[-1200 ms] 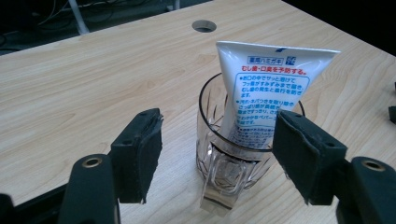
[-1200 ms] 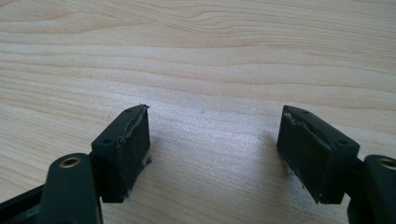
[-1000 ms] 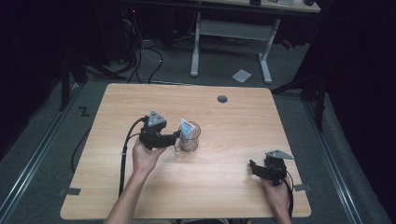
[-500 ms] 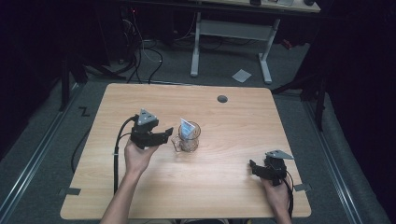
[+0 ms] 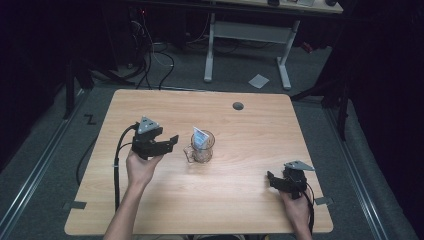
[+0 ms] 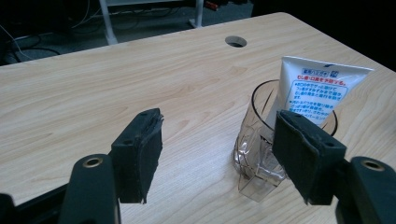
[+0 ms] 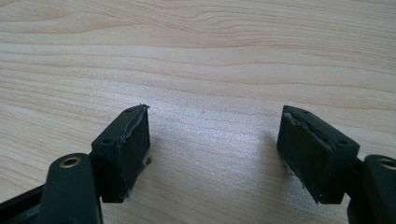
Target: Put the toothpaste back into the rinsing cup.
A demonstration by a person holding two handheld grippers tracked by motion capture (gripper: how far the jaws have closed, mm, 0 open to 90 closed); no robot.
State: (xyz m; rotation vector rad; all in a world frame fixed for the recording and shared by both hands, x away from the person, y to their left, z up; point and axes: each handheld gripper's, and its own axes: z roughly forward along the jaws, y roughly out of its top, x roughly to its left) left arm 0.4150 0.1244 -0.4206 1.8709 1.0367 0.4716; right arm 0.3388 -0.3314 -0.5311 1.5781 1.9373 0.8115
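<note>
Left gripper (image 5: 171,141) has backed off the clear ribbed cup (image 5: 201,148), jaws released; right gripper's (image 5: 272,178) released too.

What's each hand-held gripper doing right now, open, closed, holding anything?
Left hand-held gripper: open, holding nothing, beside the clear cup with the toothpaste tube.
Right hand-held gripper: open, empty, over bare table.

Clear cup (image 5: 202,148) — white tube (image 6: 314,93), blue print — pale woodgrain table (image 5: 240,195).
</note>
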